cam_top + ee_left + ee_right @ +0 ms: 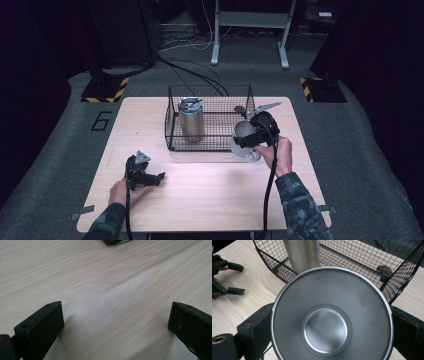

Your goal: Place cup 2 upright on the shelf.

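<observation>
Right gripper: jaws clamp a steel cup at the basket's near right corner, above the surface. Left gripper: jaws open wide, empty, resting low on the surface.

The cup is smooth brushed metal with a dull sheen, the basket is thin black wire mesh, the table is pale matt wood grain, and the tongs are matt black plastic.

Light wood worktop on grey carpet floor. Dark surroundings, black stands with yellow-black hazard-striped bases. Grey metal frame legs at back; black cables trailing across floor.
</observation>
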Tool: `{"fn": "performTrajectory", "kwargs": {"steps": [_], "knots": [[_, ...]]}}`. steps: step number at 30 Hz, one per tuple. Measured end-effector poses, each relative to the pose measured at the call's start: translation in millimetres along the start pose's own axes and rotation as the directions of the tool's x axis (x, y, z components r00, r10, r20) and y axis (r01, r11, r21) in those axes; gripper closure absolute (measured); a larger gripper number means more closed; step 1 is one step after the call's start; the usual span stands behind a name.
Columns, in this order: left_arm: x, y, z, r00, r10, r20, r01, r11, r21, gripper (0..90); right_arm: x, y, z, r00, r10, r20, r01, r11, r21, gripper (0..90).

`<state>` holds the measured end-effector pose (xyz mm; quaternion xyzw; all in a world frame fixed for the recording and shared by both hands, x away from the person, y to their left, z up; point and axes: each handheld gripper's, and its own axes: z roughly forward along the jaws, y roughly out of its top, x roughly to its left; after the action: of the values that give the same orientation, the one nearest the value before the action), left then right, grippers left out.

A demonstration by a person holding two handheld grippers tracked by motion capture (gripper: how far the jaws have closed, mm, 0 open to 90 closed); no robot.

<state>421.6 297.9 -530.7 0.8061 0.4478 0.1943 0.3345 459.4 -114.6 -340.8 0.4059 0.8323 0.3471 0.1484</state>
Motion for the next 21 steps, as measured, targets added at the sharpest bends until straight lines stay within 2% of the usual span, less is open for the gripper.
{"fn": "performTrajectory", "kwargs": {"steps": [2, 3, 9, 10, 14, 21], "knots": [[-0.3, 0.5, -0.1, 0.9999, -0.013, 0.01, 0.012, 0.9999, 0.006, 0.0, 0.6, 1.4, -0.5, 1.0, 0.0, 0.0, 0.0, 1.0, 0.004, 5.4], [-0.3, 0.5, -0.1, 0.9999, -0.013, 0.01, 0.012, 0.9999, 0.006, 0.0, 0.9, 12.2, 1.2, 0.9998, -0.021, 0.004, 0.021, 1.0, 0.003, 5.4], [0.4, 0.7, -0.5, 0.9999, -0.004, 0.013, 0.004, 0.9999, 0.014, 0.0, 0.9, 12.2, 1.2, 0.9998, -0.021, 0.004, 0.021, 1.0, 0.003, 5.4], [0.4, 0.7, -0.4, 0.9999, -0.004, 0.013, 0.004, 0.9999, 0.014, 0.0, 0.3, 19.2, 1.8, 0.9998, -0.019, -0.006, 0.019, 1.0, -0.004, 5.4], [0.3, 0.5, 0.4, 1.0, -0.002, 0.009, 0.002, 1.0, 0.003, 0.0, -0.2, 29.6, 3.9, 0.9992, -0.04, -0.005, 0.04, 0.999, -0.002, 5.4], [0.3, 0.6, 0.3, 0.9999, -0.004, 0.011, 0.004, 1.0, 0.006, 0.0, -1.8, 48.2, 8.9, 0.9987, -0.05, -0.007, 0.05, 0.999, -0.006, 5.4]]}}
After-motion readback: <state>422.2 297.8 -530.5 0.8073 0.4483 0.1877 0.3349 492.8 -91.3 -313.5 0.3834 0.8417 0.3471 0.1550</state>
